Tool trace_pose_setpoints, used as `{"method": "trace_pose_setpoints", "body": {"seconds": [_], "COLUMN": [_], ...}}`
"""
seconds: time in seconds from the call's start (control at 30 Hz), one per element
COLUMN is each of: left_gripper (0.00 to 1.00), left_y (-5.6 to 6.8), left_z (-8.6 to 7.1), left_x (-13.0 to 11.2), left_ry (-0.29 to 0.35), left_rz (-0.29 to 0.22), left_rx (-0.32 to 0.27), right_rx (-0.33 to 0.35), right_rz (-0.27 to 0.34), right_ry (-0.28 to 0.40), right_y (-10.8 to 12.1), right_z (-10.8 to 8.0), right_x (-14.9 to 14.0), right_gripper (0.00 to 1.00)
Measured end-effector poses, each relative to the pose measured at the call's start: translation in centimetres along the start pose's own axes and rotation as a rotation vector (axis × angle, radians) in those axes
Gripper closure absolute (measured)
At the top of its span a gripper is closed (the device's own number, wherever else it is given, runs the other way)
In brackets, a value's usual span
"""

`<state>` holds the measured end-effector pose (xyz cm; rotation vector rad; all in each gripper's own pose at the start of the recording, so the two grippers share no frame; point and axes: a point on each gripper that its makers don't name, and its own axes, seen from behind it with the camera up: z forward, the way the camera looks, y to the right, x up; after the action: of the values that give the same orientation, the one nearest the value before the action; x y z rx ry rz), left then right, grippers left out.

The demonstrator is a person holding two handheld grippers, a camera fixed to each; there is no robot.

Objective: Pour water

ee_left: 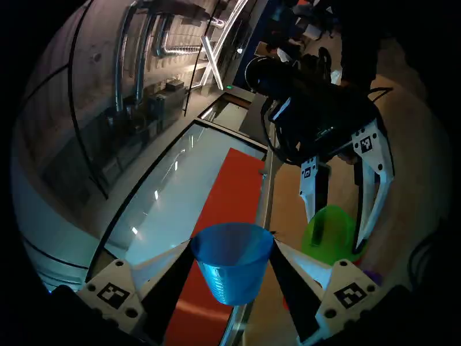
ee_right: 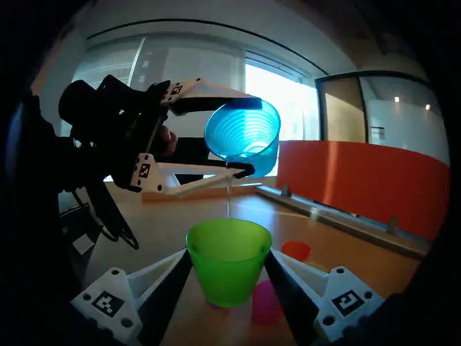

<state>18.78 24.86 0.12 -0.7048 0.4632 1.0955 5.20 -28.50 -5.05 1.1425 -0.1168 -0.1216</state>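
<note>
My left gripper (ee_left: 232, 259) is shut on a clear blue cup (ee_left: 232, 268). In the right gripper view that blue cup (ee_right: 242, 137) hangs tipped on its side in the left gripper (ee_right: 249, 135), and a thin stream of water (ee_right: 229, 196) falls from its rim. Right below it, my right gripper (ee_right: 229, 256) is shut on an upright green cup (ee_right: 228, 265) that catches the stream. In the left gripper view the green cup (ee_left: 332, 233) sits between the right gripper's white fingers (ee_left: 374, 190), below and to the right of the blue cup.
A wooden table (ee_right: 173, 225) lies under both cups. On it stand an orange cup (ee_right: 296, 249) and a pink cup (ee_right: 266, 301) close behind the green one. An orange divider panel (ee_right: 369, 173) runs along the table's far edge. A person's hand holds the left gripper.
</note>
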Motion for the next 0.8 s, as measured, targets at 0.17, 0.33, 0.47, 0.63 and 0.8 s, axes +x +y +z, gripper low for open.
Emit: {"method": "trace_pose_setpoints", "body": {"seconds": [0.17,0.33,0.47,0.63,0.8], "left_gripper": [0.13,0.13,0.13,0.13,0.13], "left_y": [-0.21,-0.29,-0.21,-0.20,-0.27], "left_z": [-0.01,-0.05,-0.02,0.09,0.10], "left_x": [0.09,0.19,0.20,0.23,0.19], "left_ry": [0.000,0.000,-0.001,-0.001,-0.002], "left_rz": [0.012,0.026,0.029,0.037,0.047], "left_rx": [0.003,0.003,0.001,0.003,0.004], "right_rx": [0.001,0.000,0.000,-0.002,-0.003], "right_rz": [-0.002,-0.005,-0.004,-0.004,-0.005], "right_ry": [0.005,0.008,0.009,0.010,0.010], "right_y": [-0.14,-0.12,-0.15,-0.09,-0.03], "right_z": [0.02,0.02,0.00,-0.01,-0.01], "right_x": [0.17,0.20,0.24,0.24,0.25], "right_gripper": [0.11,0.11,0.11,0.11,0.11]}}
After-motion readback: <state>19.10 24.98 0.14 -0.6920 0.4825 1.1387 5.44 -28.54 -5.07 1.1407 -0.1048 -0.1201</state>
